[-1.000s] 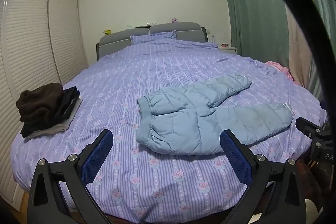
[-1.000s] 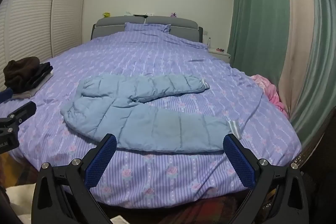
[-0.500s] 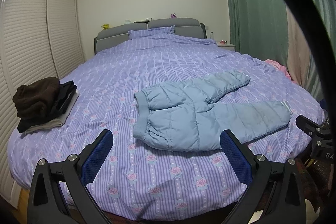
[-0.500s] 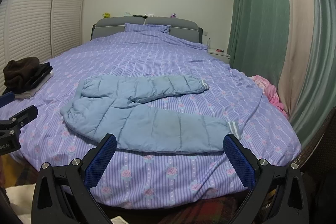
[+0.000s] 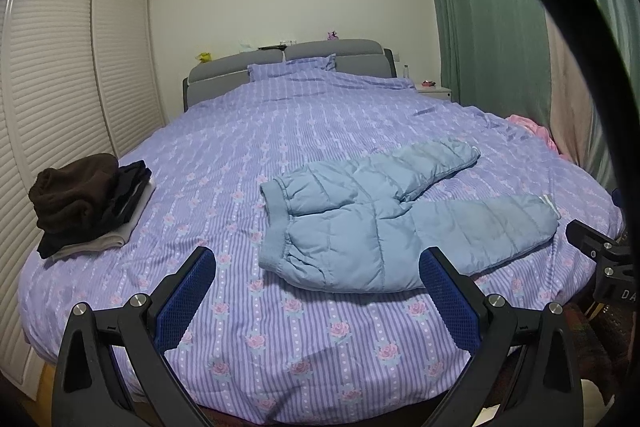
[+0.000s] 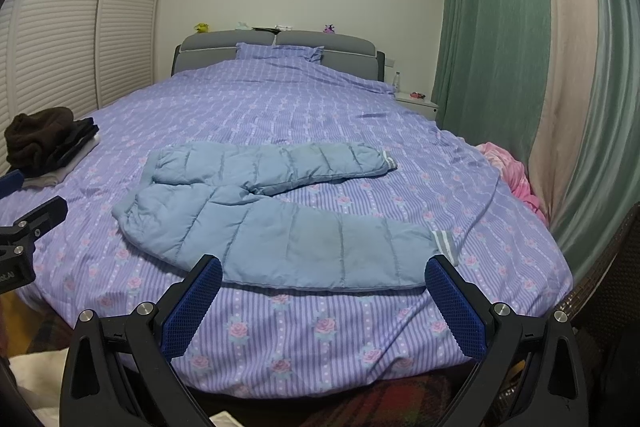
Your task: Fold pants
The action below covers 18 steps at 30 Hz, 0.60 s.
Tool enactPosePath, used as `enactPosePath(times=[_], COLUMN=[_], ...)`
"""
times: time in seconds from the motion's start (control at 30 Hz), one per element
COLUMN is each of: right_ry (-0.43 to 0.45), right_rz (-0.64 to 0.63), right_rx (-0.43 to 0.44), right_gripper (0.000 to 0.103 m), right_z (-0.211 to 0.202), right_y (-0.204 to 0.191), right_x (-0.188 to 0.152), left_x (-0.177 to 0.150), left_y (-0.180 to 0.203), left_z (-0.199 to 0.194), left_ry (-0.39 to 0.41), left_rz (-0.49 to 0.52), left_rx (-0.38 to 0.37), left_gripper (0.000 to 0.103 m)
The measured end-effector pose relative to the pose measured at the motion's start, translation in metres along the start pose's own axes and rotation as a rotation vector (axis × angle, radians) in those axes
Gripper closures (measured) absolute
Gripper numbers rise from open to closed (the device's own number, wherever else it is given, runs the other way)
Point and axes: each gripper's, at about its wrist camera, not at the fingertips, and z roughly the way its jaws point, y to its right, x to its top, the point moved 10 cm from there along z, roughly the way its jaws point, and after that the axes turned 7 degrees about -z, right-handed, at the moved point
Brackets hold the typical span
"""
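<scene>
Light blue padded pants (image 5: pixel 384 219) lie flat on the purple striped bedspread (image 5: pixel 280 327), waistband to the left, both legs spread apart toward the right. In the right wrist view the pants (image 6: pixel 280 227) lie straight ahead, with the near leg's striped cuff (image 6: pixel 444 242) at right. My left gripper (image 5: pixel 318 295) is open and empty, held off the bed's near edge, short of the waistband. My right gripper (image 6: pixel 324 301) is open and empty, just short of the near leg.
A stack of folded dark clothes (image 5: pixel 86 201) sits at the bed's left edge. A pink cloth (image 6: pixel 510 171) lies at the right edge by the green curtains (image 6: pixel 492 39). Louvred wardrobe doors (image 5: pixel 60 75) run along the left. A nightstand (image 6: pixel 416 103) stands by the headboard.
Both grippers stay open. The left view has shifted a little, so the pants sit slightly lower and closer. The right view is almost unchanged.
</scene>
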Motion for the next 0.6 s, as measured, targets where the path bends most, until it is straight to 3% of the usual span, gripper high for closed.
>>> enactPosePath(times=[0.6], right_ry=[0.005], right_rz=[-0.002], right_rx=[-0.018], right_gripper=[0.001], right_z=[-0.0001], right_y=[0.0036], right_x=[-0.0032], left_x=[-0.0002], left_y=[-0.0036], left_z=[0.0028], left_ry=[-0.01], left_rz=[-0.008], left_rx=[0.006], left_gripper=[0.0])
